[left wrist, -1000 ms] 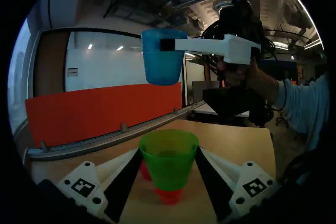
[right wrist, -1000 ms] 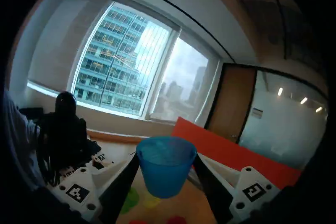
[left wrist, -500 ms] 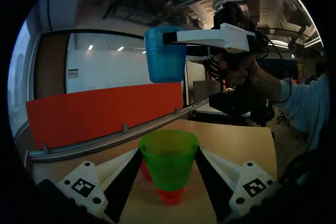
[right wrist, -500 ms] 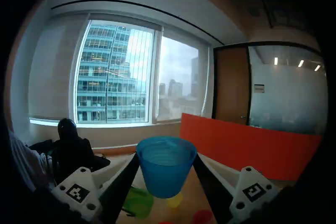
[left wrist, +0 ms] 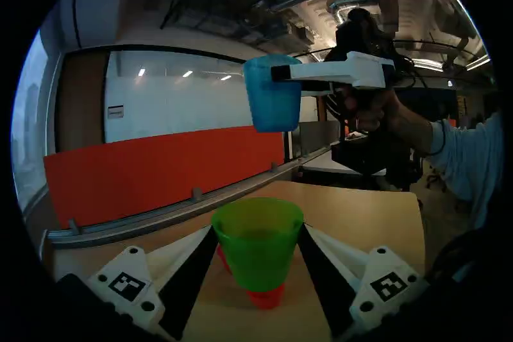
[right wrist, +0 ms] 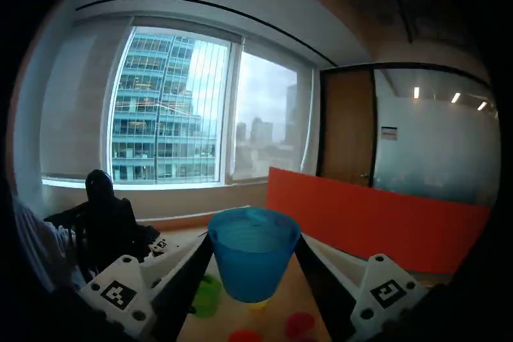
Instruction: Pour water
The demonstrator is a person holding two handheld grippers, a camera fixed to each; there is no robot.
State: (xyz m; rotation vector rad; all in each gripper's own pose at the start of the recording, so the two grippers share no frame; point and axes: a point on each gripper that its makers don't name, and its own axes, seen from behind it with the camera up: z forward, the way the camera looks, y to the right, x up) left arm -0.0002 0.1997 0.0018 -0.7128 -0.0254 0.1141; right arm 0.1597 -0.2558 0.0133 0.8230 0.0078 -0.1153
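Above wooden table [left wrist: 359, 213], left fingers [left wrist: 186, 271] clamp green cup [left wrist: 258, 239] and right fingers [right wrist: 186, 271] clamp blue cup [right wrist: 253, 258].

green cup [left wrist: 258, 249]: smooth translucent plastic, slight sheen. blue cup [right wrist: 254, 268]: same plastic, semi-gloss. left tool [left wrist: 258, 239] and right tool [right wrist: 254, 252]: matt white plastic, black finger faces. table [left wrist: 365, 213]: pale wood-look top, matt. rail [left wrist: 160, 212]: dull metal.

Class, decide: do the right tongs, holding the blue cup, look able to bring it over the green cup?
Probably yes. The right tongs hold the blue cup in open air, higher than the green cup; nothing stands between them.
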